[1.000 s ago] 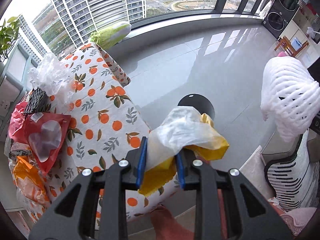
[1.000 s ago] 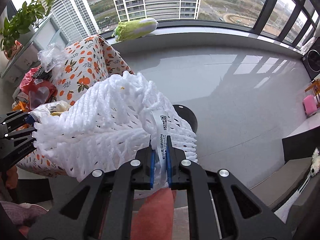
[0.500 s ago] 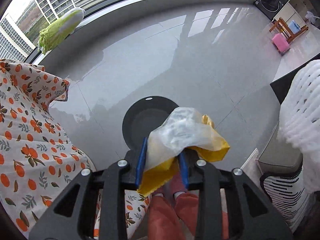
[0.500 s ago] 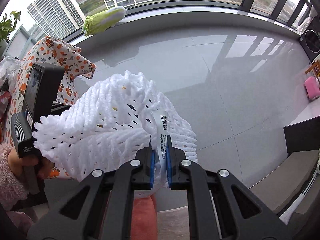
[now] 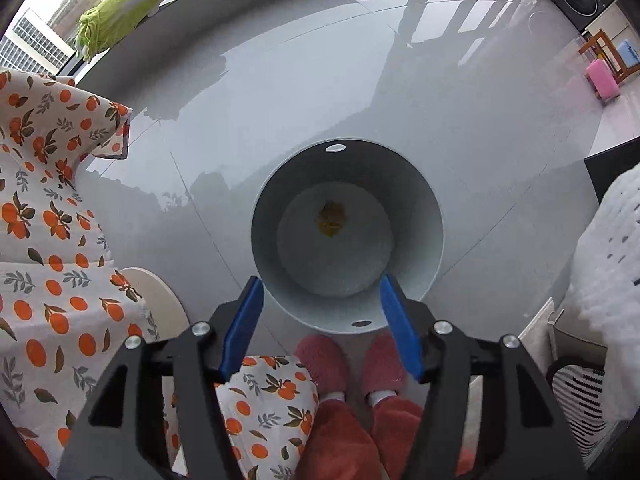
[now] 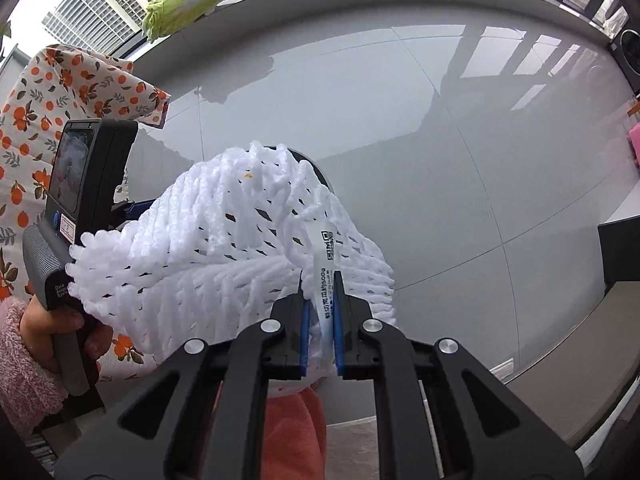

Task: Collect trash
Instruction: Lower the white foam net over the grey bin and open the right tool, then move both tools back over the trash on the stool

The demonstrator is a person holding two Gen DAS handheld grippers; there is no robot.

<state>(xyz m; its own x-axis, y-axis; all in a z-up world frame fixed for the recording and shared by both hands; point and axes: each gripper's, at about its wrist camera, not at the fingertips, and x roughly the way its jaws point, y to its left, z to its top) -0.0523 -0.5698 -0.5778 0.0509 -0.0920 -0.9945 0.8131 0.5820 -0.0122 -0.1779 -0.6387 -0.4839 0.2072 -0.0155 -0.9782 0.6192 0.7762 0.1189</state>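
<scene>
Orange-print tablecloth (image 5: 52, 240) beside bin (image 5: 416, 200), slippers (image 5: 324, 360) below

Wrapper (image 5: 331, 220) in bin (image 5: 424, 208), tablecloth (image 5: 44, 208) left

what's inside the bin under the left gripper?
One yellowish crumpled piece lies on the floor of the round bin. The near inner wall is hidden below the rim.

Round grey plastic bin (image 5: 420, 184), pale inside, yellow-brown scrap (image 5: 331, 219) at centre. White cloth with orange-fruit and green-leaf print (image 5: 48, 216) at left. White foam net (image 6: 208, 256) with black-printed white label (image 6: 326, 264). Glossy grey floor (image 5: 320, 92). Black claws, blue pads (image 5: 244, 322).
</scene>
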